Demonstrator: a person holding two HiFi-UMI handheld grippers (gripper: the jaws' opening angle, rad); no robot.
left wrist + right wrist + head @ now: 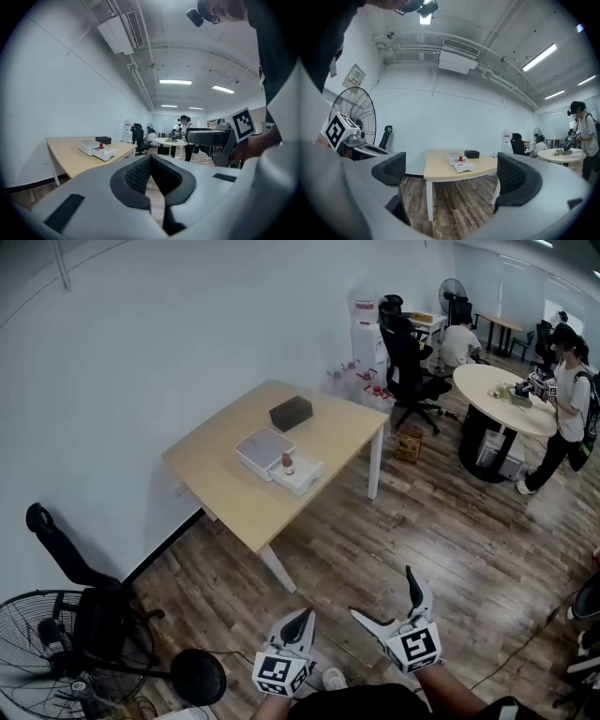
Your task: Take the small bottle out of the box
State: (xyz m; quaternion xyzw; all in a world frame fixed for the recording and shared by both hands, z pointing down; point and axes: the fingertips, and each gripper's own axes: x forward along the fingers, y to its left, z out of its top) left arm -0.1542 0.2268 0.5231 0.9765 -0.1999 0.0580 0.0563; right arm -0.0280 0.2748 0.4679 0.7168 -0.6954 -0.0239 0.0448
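A small bottle (288, 463) with a red cap stands upright in the open front tray of a white box (260, 448) on a light wooden table (225, 491), far ahead of me. Both grippers hang low over the floor, well short of the table. My left gripper (302, 618) is shut with nothing in it; its pads meet in the left gripper view (151, 176). My right gripper (382, 593) is open and empty. In the right gripper view the bottle (460, 161) and the box (454, 157) show far off between the spread jaws of the right gripper (452, 180).
A black box (291, 412) sits behind the white one. A standing fan (42, 643) and a black chair (70, 563) are at my left. Wooden floor (375, 531) lies between me and the table. A person (565, 399) stands by a round table (487, 390) at the far right.
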